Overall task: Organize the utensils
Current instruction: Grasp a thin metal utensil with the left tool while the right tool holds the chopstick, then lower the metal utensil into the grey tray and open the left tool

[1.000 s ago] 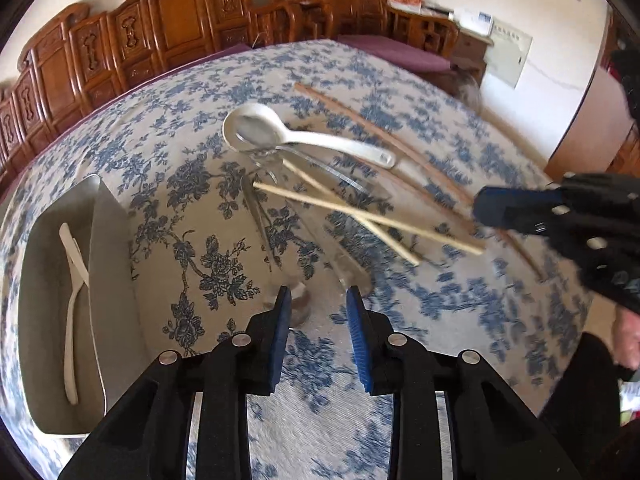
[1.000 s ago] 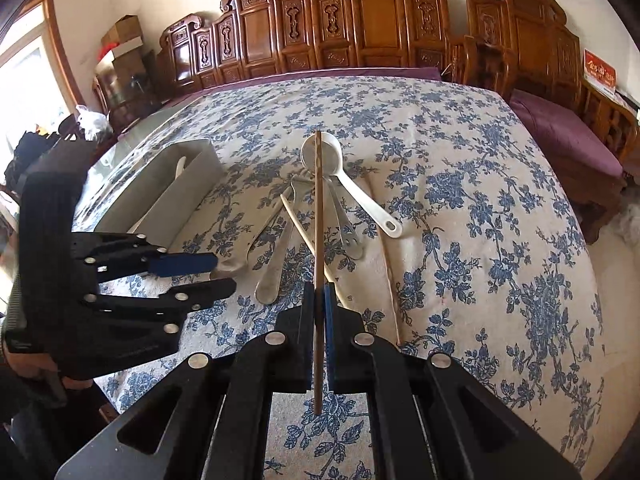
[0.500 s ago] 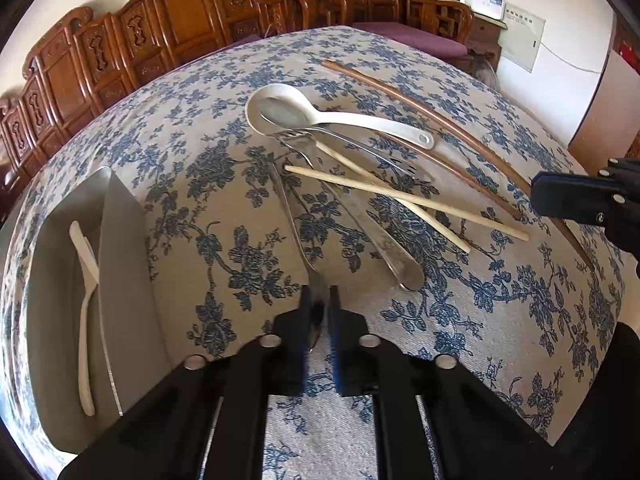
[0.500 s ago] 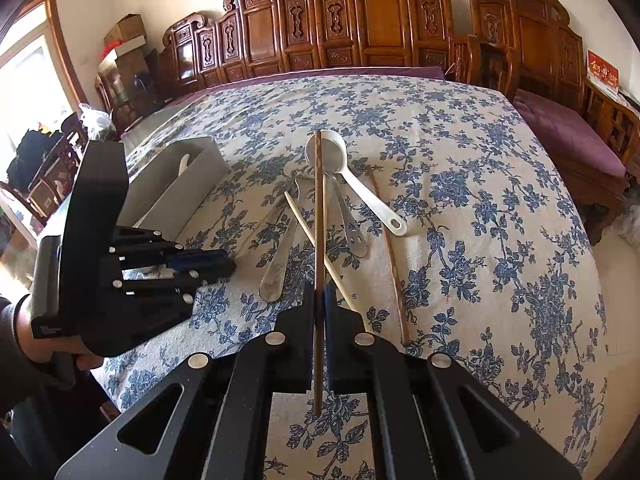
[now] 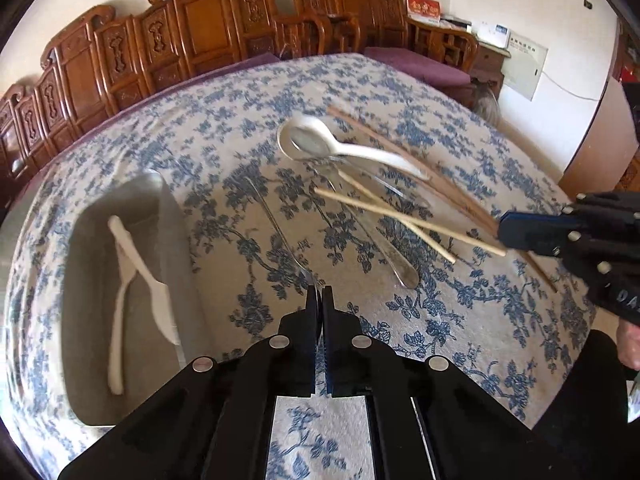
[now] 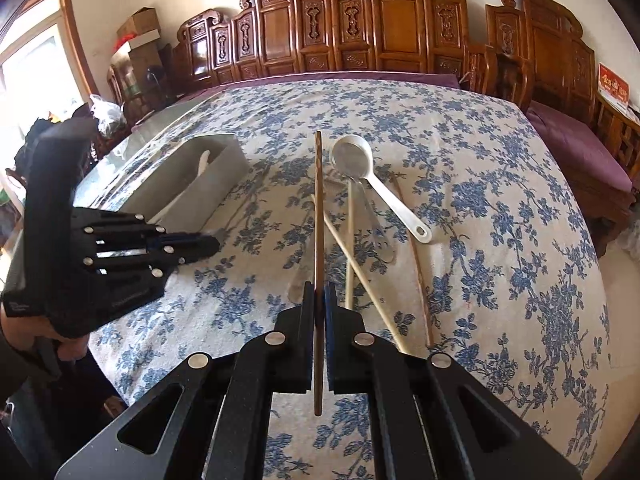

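Your table under the white cloth with blue flowers (image 5: 224,136) carries everything. On it, the grey rectangular metal tray (image 5: 168,240) lies on the left of the left wrist view; two white plastic utensils (image 5: 132,276) already lie crossed inside it. The unsorted pile sits near the middle of the cloth: a white ceramic soup spoon (image 5: 320,146), two pale bamboo chopsticks (image 5: 404,220) crossed over each other, a steel spoon (image 5: 394,258) lying partly under them, and a dark brown wooden chopstick (image 6: 418,268) left flat on the cloth.

Your left gripper (image 5: 321,300) has just closed its jaws and now pinches the end of a thin steel utensil (image 5: 276,228), which reaches out ahead of the fingers toward the tray side; its far end is too blurred to name. Your right gripper (image 6: 320,296) is clamped on a second dark brown wooden chopstick (image 6: 319,200), which juts forward above the pile.

The risk, as I judge it: the left grip is narrow and at the very tip, so the long handle may pivot or slip out as you swing. The tray's near wall could catch the drooping end. The right chopstick overhangs the pile; a dip would scatter the bamboo pair.
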{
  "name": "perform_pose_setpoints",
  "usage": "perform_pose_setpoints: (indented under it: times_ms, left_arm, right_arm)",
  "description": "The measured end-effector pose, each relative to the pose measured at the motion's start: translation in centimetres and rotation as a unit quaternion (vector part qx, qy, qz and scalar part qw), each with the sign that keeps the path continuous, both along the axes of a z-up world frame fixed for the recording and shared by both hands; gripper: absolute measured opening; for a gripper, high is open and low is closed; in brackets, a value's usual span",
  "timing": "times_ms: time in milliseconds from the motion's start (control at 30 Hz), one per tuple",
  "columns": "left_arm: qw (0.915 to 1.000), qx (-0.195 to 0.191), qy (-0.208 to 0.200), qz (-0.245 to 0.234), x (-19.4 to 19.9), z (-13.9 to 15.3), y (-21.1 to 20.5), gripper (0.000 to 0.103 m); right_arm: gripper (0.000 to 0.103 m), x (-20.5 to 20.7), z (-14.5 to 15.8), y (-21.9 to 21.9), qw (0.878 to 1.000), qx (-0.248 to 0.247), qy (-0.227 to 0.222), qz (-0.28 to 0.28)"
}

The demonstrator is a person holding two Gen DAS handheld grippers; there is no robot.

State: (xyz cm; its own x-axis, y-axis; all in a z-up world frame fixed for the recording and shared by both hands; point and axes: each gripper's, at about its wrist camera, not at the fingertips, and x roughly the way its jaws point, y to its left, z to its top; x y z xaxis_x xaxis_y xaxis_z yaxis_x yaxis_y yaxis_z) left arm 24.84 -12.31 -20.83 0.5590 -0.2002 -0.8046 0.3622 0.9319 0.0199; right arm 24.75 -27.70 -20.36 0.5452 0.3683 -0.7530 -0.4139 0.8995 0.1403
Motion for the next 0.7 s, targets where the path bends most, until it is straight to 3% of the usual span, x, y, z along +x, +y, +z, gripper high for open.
perform_pose_setpoints:
  times_ms: [333, 700]
  left_arm:
    - [0.9996, -0.011, -0.025, 0.01, -0.6, 3.6, 2.7, 0.001]
    - [0.9988, -0.038, -0.024, 0.02, 0.3, 4.6, 7.2, 0.001]
  right_arm:
    - [0.006, -0.9, 1.1, 1.6, 1.0, 0.002, -0.007, 0.013]
    - [0.006, -0.7, 0.5, 3.4, 1.0, 0.002, 0.001, 0.023]
